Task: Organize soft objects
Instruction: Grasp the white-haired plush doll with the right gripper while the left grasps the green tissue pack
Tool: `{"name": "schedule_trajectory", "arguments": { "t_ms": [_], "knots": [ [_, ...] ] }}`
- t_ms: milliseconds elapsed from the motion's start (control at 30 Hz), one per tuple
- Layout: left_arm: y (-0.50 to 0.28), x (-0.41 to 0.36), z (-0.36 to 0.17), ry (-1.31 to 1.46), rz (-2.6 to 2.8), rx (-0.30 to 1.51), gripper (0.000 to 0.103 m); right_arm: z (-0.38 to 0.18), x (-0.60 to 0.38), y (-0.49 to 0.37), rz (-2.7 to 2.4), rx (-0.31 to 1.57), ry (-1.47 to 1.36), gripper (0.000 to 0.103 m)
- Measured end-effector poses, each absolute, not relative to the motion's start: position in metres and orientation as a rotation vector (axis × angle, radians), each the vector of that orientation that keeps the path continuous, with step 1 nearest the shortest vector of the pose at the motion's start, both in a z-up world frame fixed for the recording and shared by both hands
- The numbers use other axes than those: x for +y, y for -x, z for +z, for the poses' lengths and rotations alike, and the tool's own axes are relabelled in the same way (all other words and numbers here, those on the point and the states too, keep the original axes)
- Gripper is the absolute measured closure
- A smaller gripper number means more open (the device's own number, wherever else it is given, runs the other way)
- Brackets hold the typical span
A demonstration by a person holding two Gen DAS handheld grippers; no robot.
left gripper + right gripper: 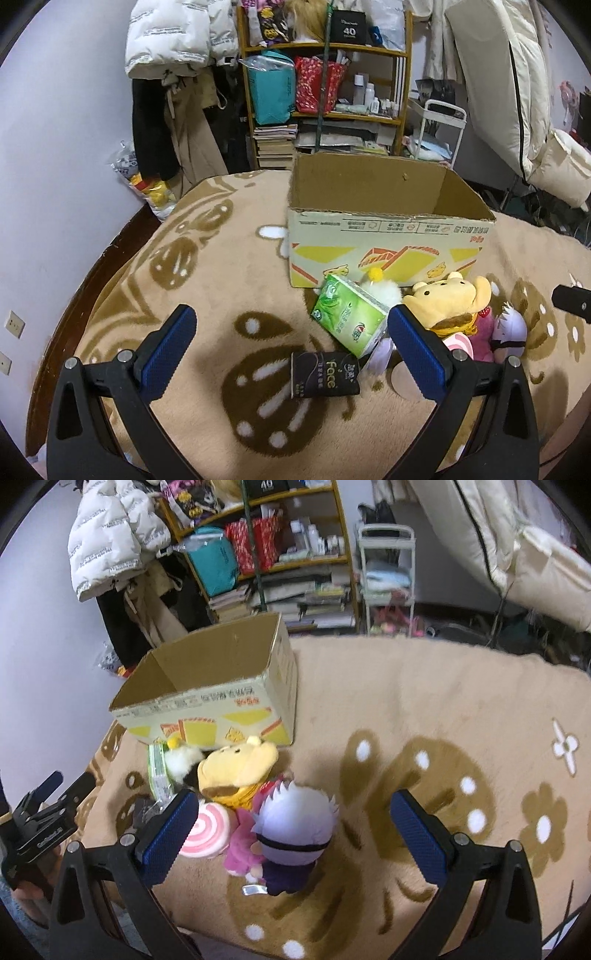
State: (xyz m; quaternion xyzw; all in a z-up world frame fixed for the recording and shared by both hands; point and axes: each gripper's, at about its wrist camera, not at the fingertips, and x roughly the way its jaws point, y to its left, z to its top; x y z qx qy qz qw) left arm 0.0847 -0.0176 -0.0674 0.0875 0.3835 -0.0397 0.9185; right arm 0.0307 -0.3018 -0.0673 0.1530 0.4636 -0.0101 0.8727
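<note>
An open cardboard box (384, 236) stands on the beige blanket (207, 295); it also shows in the right wrist view (218, 701). In front of it lie a green tissue pack (349, 317), a black tissue pack (325, 374), a yellow bear plush (448, 301), a pink plush and a white-haired doll (295, 823). My left gripper (291, 339) is open above the black pack. My right gripper (293, 825) is open around the white-haired doll, above it. A pink swirl plush (207, 830) lies by its left finger.
A wooden shelf (325, 85) with bags, books and bottles stands behind the bed. Coats hang at the back left. A white cart (386, 576) and pale bedding stand at the back right. The left gripper shows at the right wrist view's left edge (44, 812).
</note>
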Motion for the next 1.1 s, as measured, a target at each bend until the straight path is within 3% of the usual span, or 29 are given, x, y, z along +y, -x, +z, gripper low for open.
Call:
{"name": "schedule_trajectory", "arguments": {
  "t_ms": [200, 333, 700, 767, 933, 1100],
  "knots": [
    [-0.100, -0.033, -0.080, -0.215, -0.106, 0.826, 0.001, -0.086, -0.298, -0.047, 0.016, 1.064, -0.351, 0.005],
    [-0.110, -0.041, -0.090, -0.213, -0.124, 0.857, 0.001, -0.099, -0.296, -0.056, 0.031, 1.131, -0.358, 0.020],
    [-0.136, -0.070, -0.123, -0.226, -0.188, 0.936, 0.001, -0.133, -0.296, -0.071, 0.040, 1.270, -0.385, 0.024],
    [-0.139, -0.073, -0.131, -0.242, -0.180, 0.953, 0.001, -0.140, -0.296, -0.075, 0.038, 1.293, -0.393, 0.036],
    [-0.147, -0.073, -0.140, -0.214, -0.175, 0.996, 0.001, -0.148, -0.297, -0.085, 0.023, 1.316, -0.395, 0.036],
    [-0.149, -0.069, -0.141, -0.175, -0.174, 1.004, 0.011, -0.156, -0.302, -0.091, 0.025, 1.329, -0.426, 0.036]
  ]
}}
